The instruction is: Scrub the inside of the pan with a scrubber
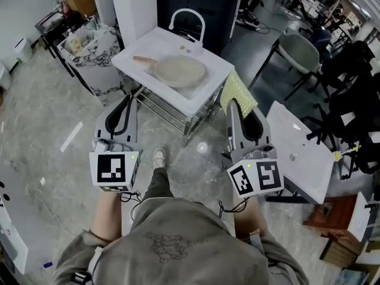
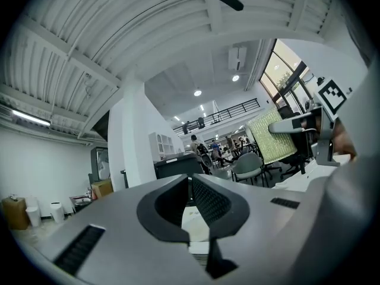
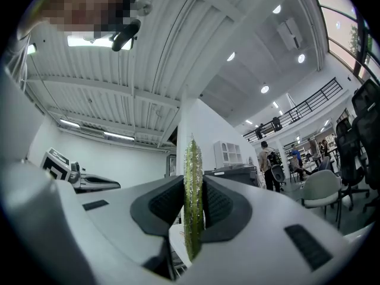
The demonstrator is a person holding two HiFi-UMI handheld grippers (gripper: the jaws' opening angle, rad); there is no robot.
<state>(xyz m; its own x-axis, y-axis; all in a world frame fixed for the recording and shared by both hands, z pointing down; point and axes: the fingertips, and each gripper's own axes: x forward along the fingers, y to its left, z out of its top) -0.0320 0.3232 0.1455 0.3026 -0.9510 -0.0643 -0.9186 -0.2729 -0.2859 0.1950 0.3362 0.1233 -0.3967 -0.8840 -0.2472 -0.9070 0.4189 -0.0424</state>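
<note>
While the right gripper (image 3: 193,202) has its fingers (image 3: 222,203) clenched on a thin yellow-green scrubber (image 3: 192,159), which stands upright and edge-on between the pads, the left gripper (image 2: 190,189) has its fingers (image 2: 211,203) pressed together with nothing between them. The head view shows both grippers held out in front of the person, side by side and apart. The scrubber sticks out past the right fingers as a floppy mesh sheet.

Ahead of both pairs of fingers, and roughly between them, a round pan (image 1: 180,70) lies on a white desk (image 1: 205,97). It is well apart from either gripper, and its wooden handle (image 1: 142,59) points toward the left fingers' side. A curved white tap (image 1: 187,15) rises beyond it.

Scrubbing seems not yet begun; the step in hand looks like the approach. To do it well, the right fingers would likely need to tip forward so the scrubber's broad face, not its edge, meets the pan's inside. The left fingers could open and take the handle, since a loose pan may slide on the smooth desk. The grip on the sheet should be kept firm, as it may fold under pressure.
</note>
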